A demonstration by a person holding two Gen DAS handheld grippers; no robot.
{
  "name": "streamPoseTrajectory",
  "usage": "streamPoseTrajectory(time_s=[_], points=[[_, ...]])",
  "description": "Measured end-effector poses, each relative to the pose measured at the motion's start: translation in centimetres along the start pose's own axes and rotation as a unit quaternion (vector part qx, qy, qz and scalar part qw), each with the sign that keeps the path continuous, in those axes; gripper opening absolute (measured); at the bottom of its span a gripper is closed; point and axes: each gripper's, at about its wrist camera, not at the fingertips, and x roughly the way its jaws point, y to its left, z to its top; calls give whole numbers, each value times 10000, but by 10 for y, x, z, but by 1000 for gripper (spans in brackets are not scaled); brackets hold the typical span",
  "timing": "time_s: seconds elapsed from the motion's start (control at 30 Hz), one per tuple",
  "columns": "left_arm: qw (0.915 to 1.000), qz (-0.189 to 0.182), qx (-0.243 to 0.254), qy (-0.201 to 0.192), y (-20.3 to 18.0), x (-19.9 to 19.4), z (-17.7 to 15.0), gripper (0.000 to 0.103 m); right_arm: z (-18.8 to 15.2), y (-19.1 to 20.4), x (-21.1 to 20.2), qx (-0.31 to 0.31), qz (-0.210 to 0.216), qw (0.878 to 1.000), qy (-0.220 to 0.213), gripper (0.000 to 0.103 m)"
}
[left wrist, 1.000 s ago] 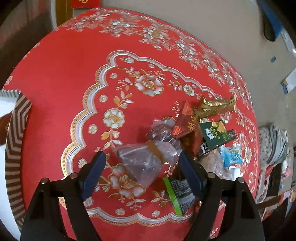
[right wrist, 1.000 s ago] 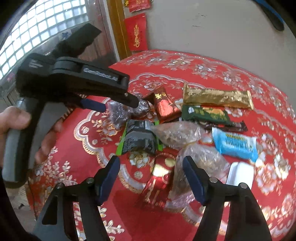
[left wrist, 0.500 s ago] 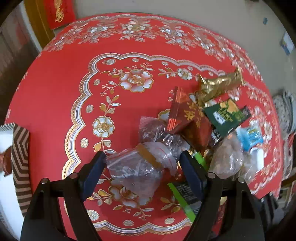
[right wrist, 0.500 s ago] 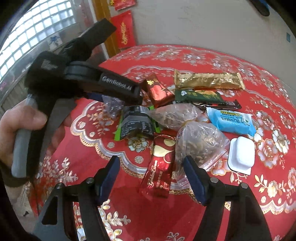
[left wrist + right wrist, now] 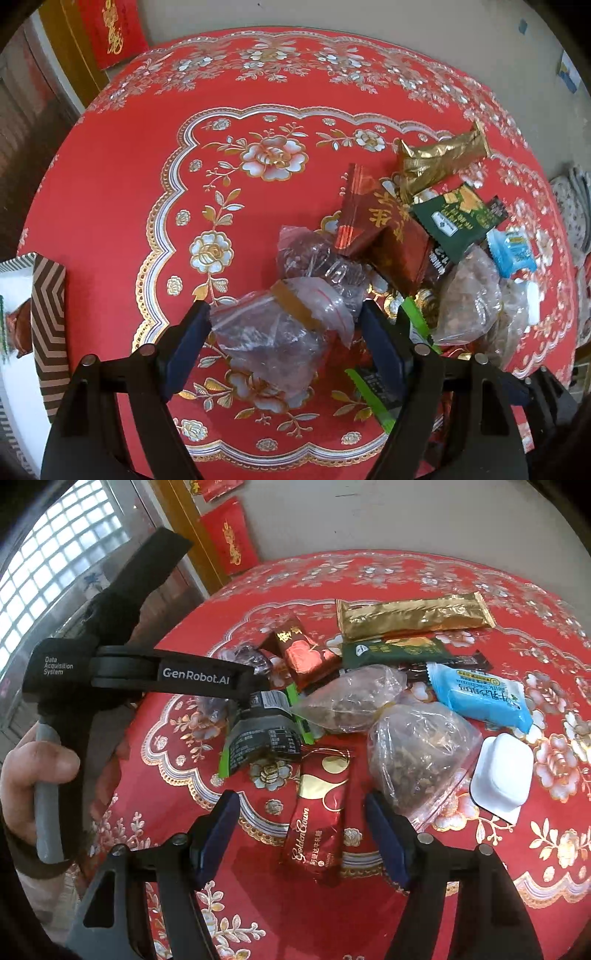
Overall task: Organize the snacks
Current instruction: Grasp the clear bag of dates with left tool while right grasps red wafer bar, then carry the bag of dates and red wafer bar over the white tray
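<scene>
A pile of snacks lies on the round red table (image 5: 110, 192). My left gripper (image 5: 284, 314) is open, its jaws either side of a clear zip bag of dark purple snacks (image 5: 273, 332); contact is unclear. My right gripper (image 5: 301, 806) is open, with a red Golden Crown wafer pack (image 5: 317, 819) between its jaws, untouched. In the right wrist view the left gripper's body (image 5: 147, 672) reaches over the pile. Nearby lie a gold bar (image 5: 413, 614), a green packet (image 5: 395, 651), a blue packet (image 5: 480, 698), nut bags (image 5: 417, 753) and a black-green packet (image 5: 262, 738).
A striped brown-and-white box (image 5: 44, 317) sits at the table's left edge. A white plastic cup (image 5: 500, 775) lies right of the pile. A red square packet (image 5: 380, 229) and another purple bag (image 5: 314, 254) lie beyond the left gripper. Wall and red banners stand behind.
Both grippers have come lower and closer to the pile. The purple bag now sits between the left jaws, and the red wafer pack between the right jaws.
</scene>
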Motion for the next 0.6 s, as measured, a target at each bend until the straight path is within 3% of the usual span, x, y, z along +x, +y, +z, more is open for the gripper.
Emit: streamPoseTrajectory(time_s=[0.17, 0.3, 0.37, 0.6], points=[[9999, 93, 59, -11, -2, 1, -2, 82, -1, 16, 6, -161, -554, 9983, -20, 68], [9997, 121, 111, -170, -1, -1, -7, 78, -4, 26, 10, -429, -1231, 9915, -53, 35], [9997, 57, 130, -184, 3, -4, -9, 73, -7, 28, 8, -491, -1206, 9915, -71, 25], [9986, -244, -372, -279, 36, -21, -29, 71, -30, 28, -10, -324, -941, 9949, -187, 25]])
